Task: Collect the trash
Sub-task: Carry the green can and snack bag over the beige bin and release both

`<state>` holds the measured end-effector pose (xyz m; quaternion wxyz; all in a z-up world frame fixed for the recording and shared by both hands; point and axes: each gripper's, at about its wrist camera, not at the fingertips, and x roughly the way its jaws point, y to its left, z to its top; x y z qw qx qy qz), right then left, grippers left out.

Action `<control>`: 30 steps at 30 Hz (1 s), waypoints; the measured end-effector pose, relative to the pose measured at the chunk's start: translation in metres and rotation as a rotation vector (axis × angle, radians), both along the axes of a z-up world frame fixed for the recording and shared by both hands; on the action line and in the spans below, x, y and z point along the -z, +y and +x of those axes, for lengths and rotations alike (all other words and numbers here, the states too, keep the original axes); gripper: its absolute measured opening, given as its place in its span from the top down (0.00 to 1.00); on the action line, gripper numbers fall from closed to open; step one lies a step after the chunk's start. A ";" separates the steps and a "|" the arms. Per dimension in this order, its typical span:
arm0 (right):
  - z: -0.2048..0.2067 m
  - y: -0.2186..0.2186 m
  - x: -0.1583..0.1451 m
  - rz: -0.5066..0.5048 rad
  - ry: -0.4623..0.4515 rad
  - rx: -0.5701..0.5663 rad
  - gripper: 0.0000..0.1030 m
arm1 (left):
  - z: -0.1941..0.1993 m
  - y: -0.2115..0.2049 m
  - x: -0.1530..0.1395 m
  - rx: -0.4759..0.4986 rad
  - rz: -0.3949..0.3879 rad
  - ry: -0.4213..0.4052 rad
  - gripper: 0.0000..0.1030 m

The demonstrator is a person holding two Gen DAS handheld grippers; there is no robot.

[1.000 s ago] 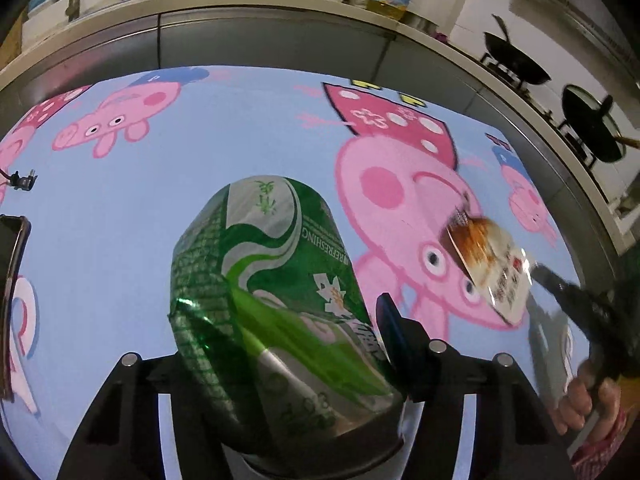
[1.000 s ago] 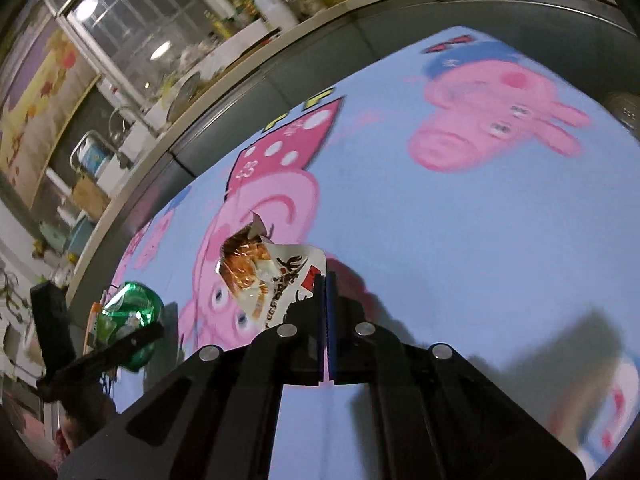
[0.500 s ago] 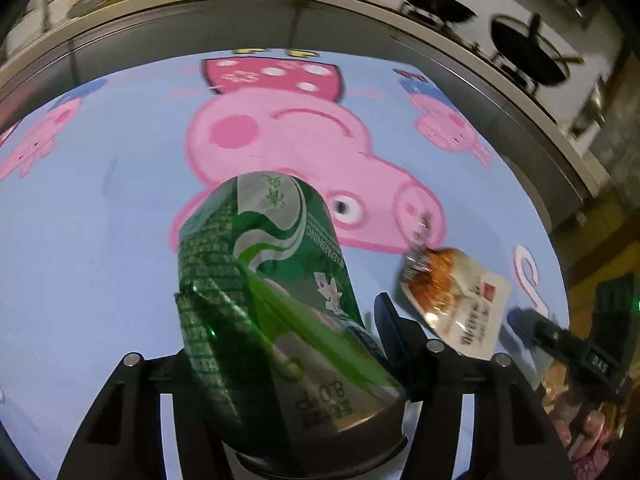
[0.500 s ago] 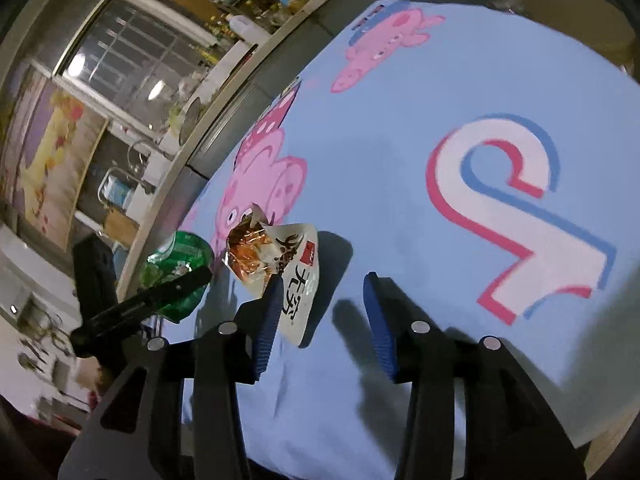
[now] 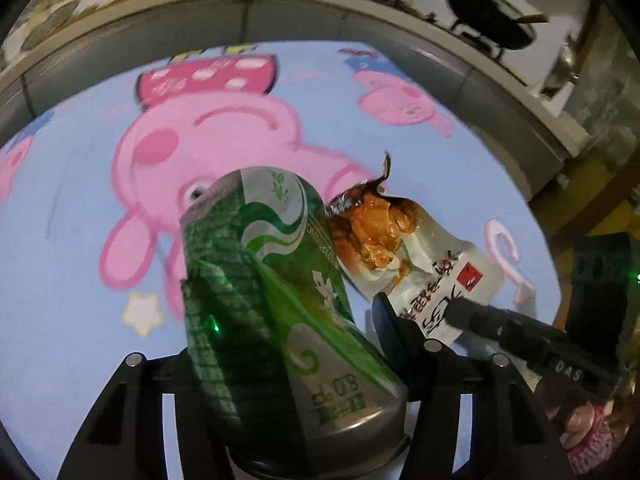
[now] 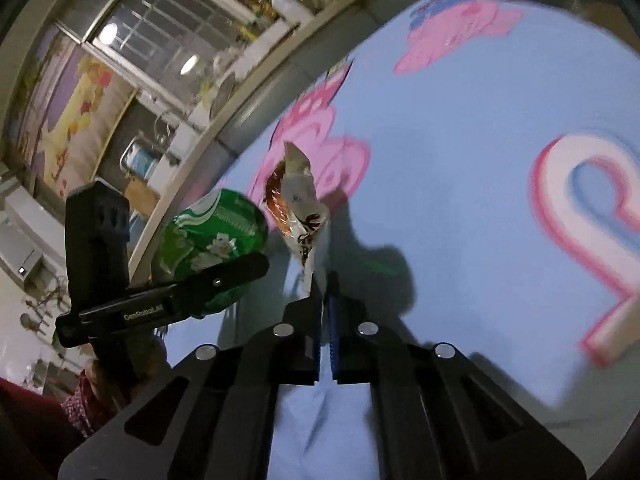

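A crushed green drink can (image 5: pixel 280 280) is clamped between the fingers of my left gripper (image 5: pixel 284 316), above a blue tablecloth (image 5: pixel 80 240) printed with pink pigs. Just right of it is a torn white snack wrapper (image 5: pixel 400 248) with orange food printed on it, nearly touching the can. In the right wrist view my right gripper (image 6: pixel 324 294) is shut on the wrapper's (image 6: pixel 298 196) lower edge, and the wrapper stands up from the jaws. The can (image 6: pixel 216 236) shows at the left there, with one of the left gripper's fingers (image 6: pixel 224 276) across its front.
A grey counter edge (image 5: pixel 320 4) curves behind the table, with two dark woks (image 5: pixel 492 20) on a stove at the far right. The tablecloth's right edge (image 5: pixel 536 216) drops to a brown floor. A hand (image 5: pixel 584 428) holds the right gripper at the lower right.
My left gripper carried the can to the right until it came up beside the wrapper. My right gripper opened for a moment, then shut again on the wrapper's edge.
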<state>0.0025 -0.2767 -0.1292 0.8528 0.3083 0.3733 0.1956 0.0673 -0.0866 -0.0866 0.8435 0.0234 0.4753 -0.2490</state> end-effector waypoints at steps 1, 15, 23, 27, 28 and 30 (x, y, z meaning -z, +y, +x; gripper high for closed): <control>-0.001 -0.006 -0.002 -0.006 -0.007 0.021 0.98 | 0.001 -0.006 -0.004 0.016 -0.005 -0.012 0.45; -0.042 -0.187 -0.024 -0.032 -0.072 0.606 0.98 | 0.055 -0.205 -0.047 0.459 -0.147 -0.031 0.47; -0.013 -0.263 -0.028 -0.084 -0.043 0.756 0.98 | 0.084 -0.338 -0.038 0.622 -0.087 -0.039 0.47; 0.010 -0.278 -0.026 -0.136 -0.011 0.775 0.96 | 0.092 -0.373 -0.025 0.632 -0.020 -0.077 0.45; 0.016 -0.283 -0.022 -0.141 0.005 0.770 0.95 | 0.095 -0.379 -0.021 0.617 0.006 -0.095 0.34; 0.031 -0.291 -0.012 -0.149 0.062 0.752 0.81 | 0.101 -0.383 -0.017 0.573 0.041 -0.136 0.22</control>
